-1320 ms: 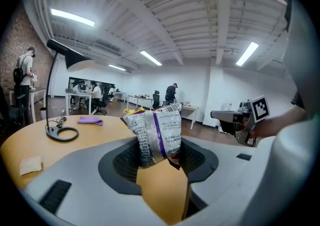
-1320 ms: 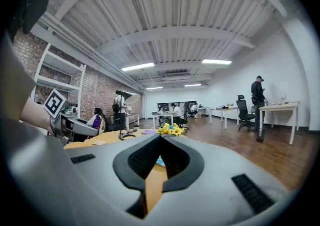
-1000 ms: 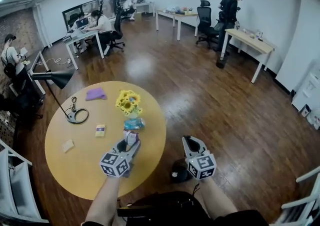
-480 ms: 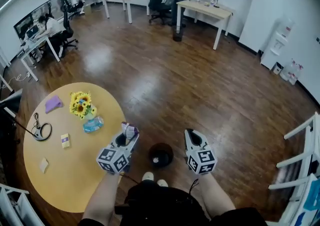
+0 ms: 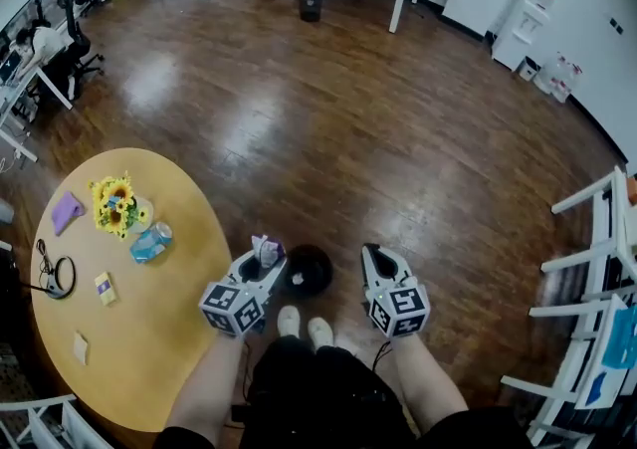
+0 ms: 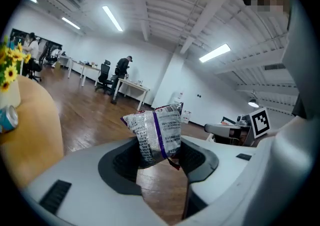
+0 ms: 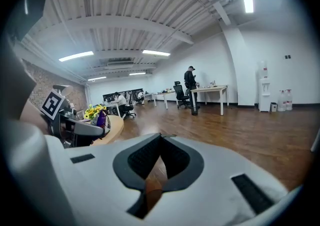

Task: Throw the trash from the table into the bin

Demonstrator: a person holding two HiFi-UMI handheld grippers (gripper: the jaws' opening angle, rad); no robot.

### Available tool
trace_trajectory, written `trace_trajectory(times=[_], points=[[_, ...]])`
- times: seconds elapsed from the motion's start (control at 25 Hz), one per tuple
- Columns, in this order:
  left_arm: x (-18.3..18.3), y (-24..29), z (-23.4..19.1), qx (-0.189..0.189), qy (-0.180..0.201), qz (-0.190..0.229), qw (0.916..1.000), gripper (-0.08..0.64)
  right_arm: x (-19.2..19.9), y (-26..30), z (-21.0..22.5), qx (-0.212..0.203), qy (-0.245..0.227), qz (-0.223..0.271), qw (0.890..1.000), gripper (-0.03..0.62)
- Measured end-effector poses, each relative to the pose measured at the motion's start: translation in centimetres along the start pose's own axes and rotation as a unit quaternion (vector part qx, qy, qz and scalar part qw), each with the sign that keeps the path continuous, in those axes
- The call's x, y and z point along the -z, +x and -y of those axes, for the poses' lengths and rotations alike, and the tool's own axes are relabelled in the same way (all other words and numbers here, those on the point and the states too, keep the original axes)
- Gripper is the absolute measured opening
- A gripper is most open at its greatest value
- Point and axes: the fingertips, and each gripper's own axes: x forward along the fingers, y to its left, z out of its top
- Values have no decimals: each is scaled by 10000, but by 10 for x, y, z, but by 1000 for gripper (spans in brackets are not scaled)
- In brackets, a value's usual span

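Noted round yellow table [image 5: 169,337] at lower left. Found black bin [image 5: 318,263] on wood floor just off table's right edge, between both grippers. Saw left gripper [image 5: 261,260] at bin's left rim, jaws partway apart and clamped on silver-purple snack wrapper [image 6: 157,132], wrapper standing upright out of grip, clear of table. Saw right gripper [image 5: 379,258] right of bin, jaws pressed fully together, nothing held.
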Motion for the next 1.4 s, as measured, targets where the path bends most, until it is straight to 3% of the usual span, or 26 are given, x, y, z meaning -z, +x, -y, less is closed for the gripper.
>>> trace_trajectory(times=[0.12,0.44,0.8,1.12,1.24,1.32,1.4], points=[[30,11,-4,39,-285,-257,9993,200,21,-3,2,4,154,-207,9997,2],[102,49,-22,145,-533,-1028,9932,201,99,4,30,372,575,-839,9941,2],[203,81,-47,-41,-817,-1928,9778,201,160,6,32,478,1047,-1307,9847,2],[250,95,-74,-431,-1318,-2160,9665,206,192,1,23,145,1340,-1648,9771,2],[252,98,-77,-470,-1552,-2075,9647,213,201,-3,19,7,1411,-1793,9736,2],[245,96,-71,-454,-1730,-2029,9627,292,197,-10,16,15,1426,-1824,9728,2],[235,90,-65,-527,-1790,-1942,9631,296,190,-17,13,-1,1464,-1808,9726,2]])
